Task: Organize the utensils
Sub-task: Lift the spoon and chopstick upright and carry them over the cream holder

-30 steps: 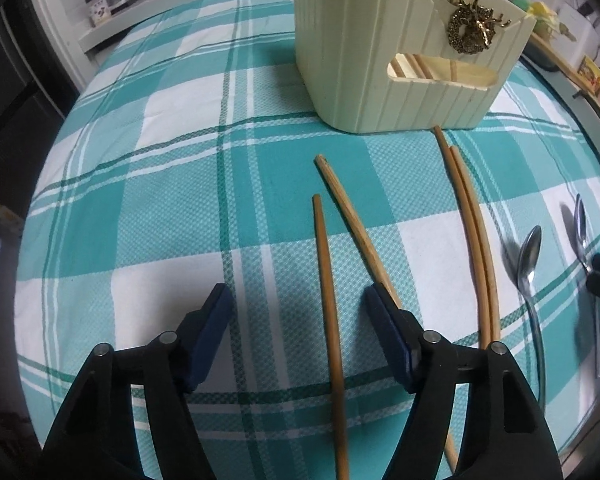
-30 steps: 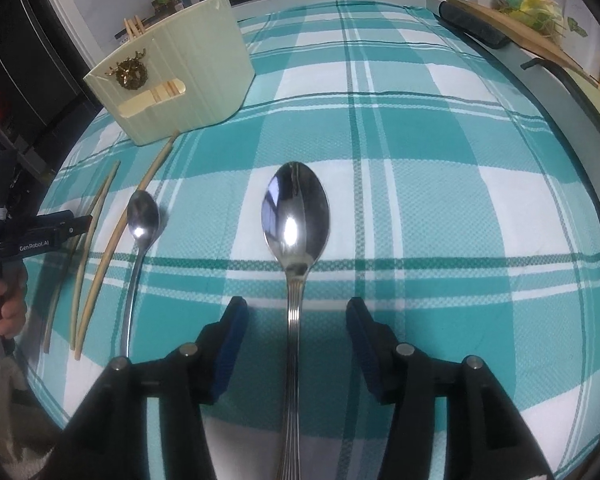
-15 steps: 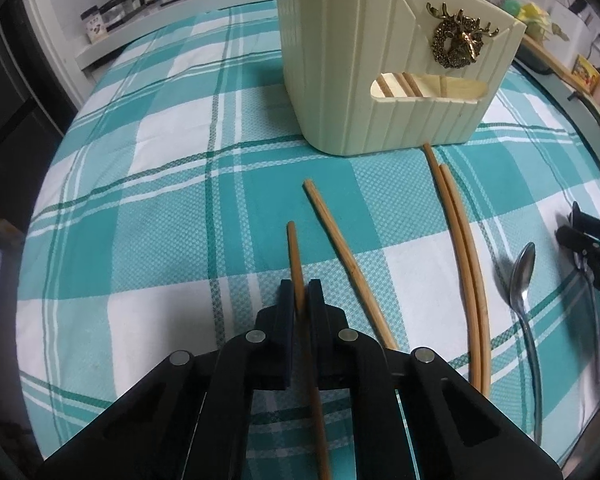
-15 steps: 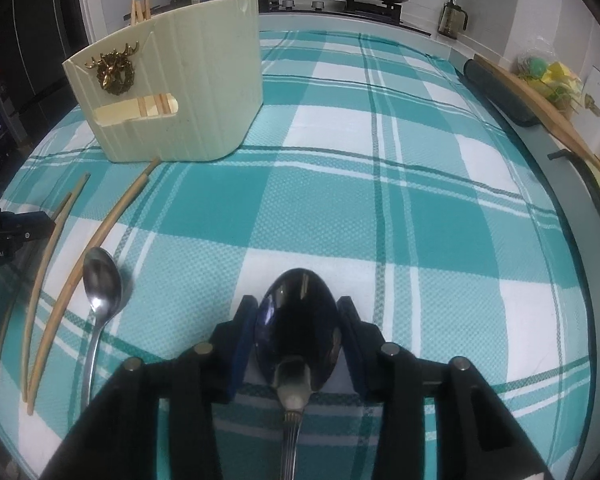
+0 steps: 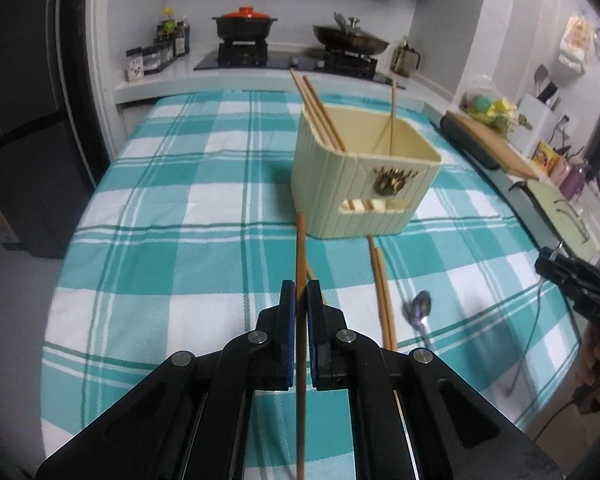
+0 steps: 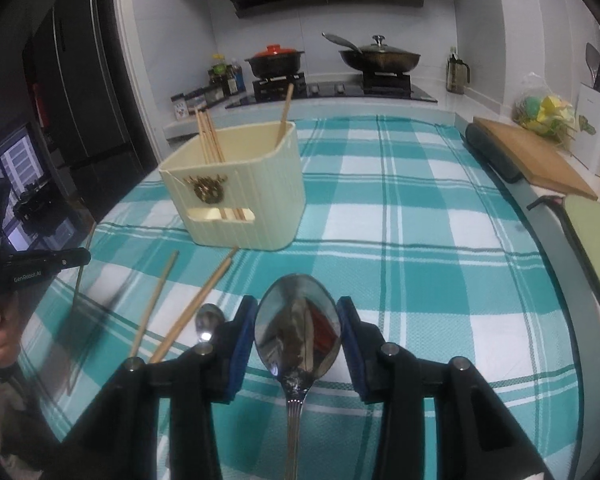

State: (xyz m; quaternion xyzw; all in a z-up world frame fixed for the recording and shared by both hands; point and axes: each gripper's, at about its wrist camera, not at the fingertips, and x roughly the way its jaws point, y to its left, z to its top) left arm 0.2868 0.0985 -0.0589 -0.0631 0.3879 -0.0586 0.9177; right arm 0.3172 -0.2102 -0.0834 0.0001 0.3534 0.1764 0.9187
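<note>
We hold both claws tilted downward above the checked counter (image 5: 148,208). Our left claw (image 5: 300,312) is clamped on a chopstick (image 5: 300,248), whose long axis runs straight ahead toward the cream utensil holder (image 5: 360,184). Our right claw (image 6: 298,320) grips a large spoon (image 6: 298,316) by its bowl edges, bowl forward, handle trailing back between the fingers. A small spoon (image 6: 208,320) and loose chopsticks (image 6: 204,300) lie on the cloth.

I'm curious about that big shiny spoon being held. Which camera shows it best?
The right wrist view: the large spoon fills the foreground, its bowl clamped between the right gripper pads. The left wrist view shows only that gripper at the right edge, the spoon a thin blur.
</note>
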